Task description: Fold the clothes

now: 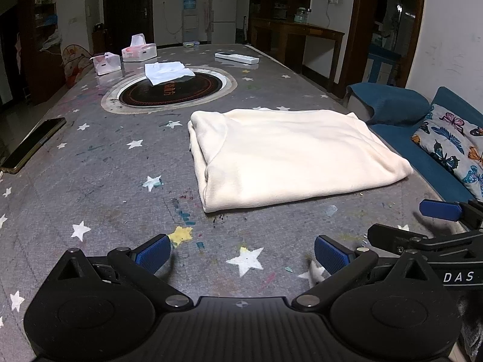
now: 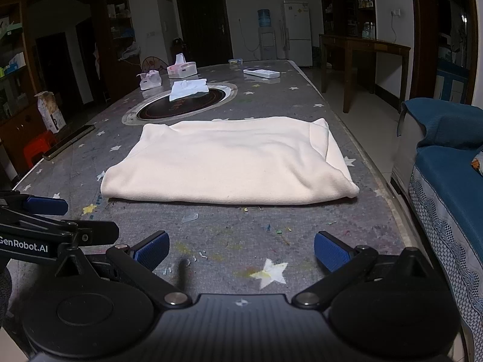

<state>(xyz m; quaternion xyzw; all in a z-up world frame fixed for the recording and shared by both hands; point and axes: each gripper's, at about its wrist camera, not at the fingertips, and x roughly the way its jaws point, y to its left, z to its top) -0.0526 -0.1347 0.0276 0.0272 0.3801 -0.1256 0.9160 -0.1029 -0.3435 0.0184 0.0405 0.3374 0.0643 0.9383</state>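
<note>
Both my claws, left claw (image 1: 243,255) and right claw (image 2: 241,252), gape wide before the soft folded cream garment (image 2: 229,163) on the star-printed bench (image 2: 229,238).

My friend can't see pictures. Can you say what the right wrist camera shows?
A cream garment, folded into a flat rectangle, lies on a grey star-patterned table. The open right gripper hovers in front of it, touching nothing.

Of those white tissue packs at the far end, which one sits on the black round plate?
The flat soft white tissue pack, overlapping the black round plate; the two boxed ones stand beyond it.
</note>
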